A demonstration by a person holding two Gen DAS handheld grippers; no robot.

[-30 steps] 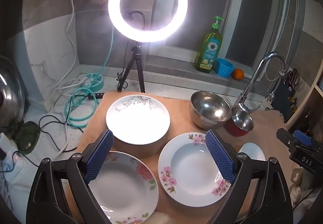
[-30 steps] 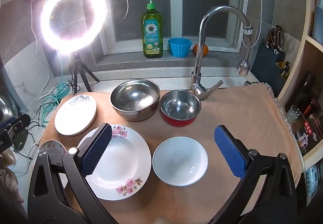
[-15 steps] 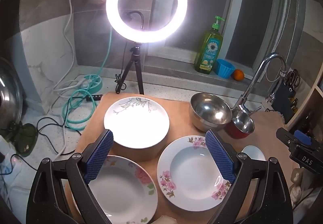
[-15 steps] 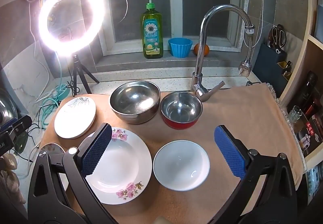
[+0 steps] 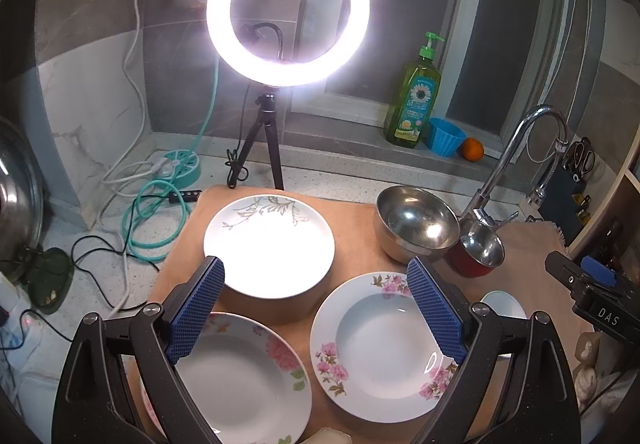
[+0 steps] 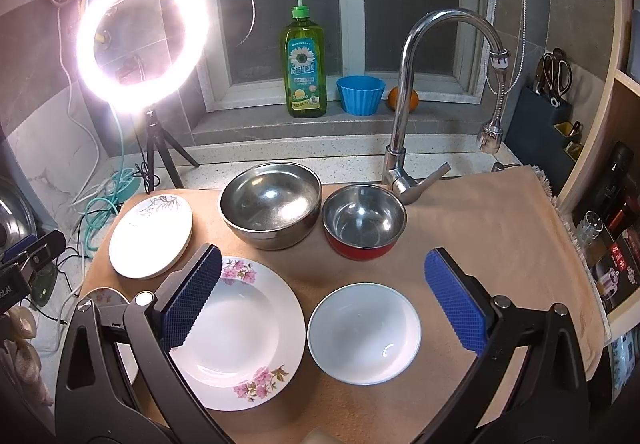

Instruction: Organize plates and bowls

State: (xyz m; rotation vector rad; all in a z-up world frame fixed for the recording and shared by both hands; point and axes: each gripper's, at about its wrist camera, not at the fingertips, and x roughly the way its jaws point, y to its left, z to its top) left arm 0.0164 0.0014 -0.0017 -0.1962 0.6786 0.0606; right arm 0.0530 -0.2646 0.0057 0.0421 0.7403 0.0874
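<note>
While both claws, left gripper [image 5: 316,308] and right gripper [image 6: 324,300], hang spread and empty, take the white bowl [image 6: 364,333] at your right's 6 o'clock, pinch its rim, nest it in the red bowl [image 6: 363,219] at 12.

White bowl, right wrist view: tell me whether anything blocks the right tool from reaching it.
Nothing visible does. The right tool is open, and the white bowl lies alone on the cloth, beside the floral plate.

"DAS" printed in white on the right gripper [image 5: 600,308] body, soap bottle [image 6: 303,60] label characters unreadable
</note>
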